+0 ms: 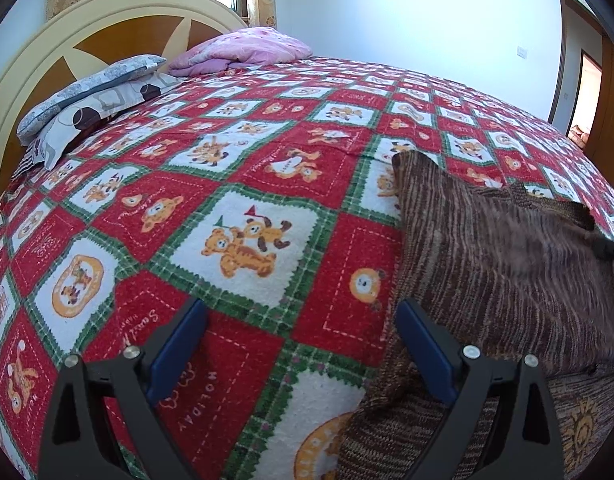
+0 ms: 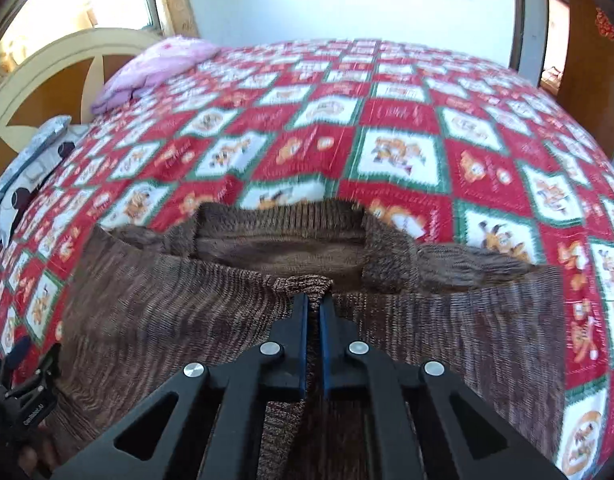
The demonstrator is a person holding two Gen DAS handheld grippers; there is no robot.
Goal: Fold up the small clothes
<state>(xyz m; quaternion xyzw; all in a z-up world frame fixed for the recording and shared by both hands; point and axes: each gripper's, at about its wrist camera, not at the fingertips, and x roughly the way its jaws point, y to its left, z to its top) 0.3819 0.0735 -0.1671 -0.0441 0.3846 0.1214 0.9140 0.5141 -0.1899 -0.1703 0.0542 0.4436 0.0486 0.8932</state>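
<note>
A brown striped knit sweater (image 2: 155, 304) lies on the bed's red, white and green bear-patterned blanket (image 2: 387, 120). In the right wrist view my right gripper (image 2: 314, 300) is shut on a pinched fold of the sweater's knit just below the neck opening (image 2: 279, 240). In the left wrist view the sweater (image 1: 499, 256) is lifted and folded over at the right. My left gripper (image 1: 303, 312) is open and empty, its right finger beside the sweater's left edge.
A cream and brown headboard (image 1: 107, 28) stands at the back left with grey patterned pillows (image 1: 87, 92) and a folded pink quilt (image 1: 247, 46). A wooden door (image 2: 587, 40) is at the far right. Patterned blanket (image 1: 235, 184) spreads left of the sweater.
</note>
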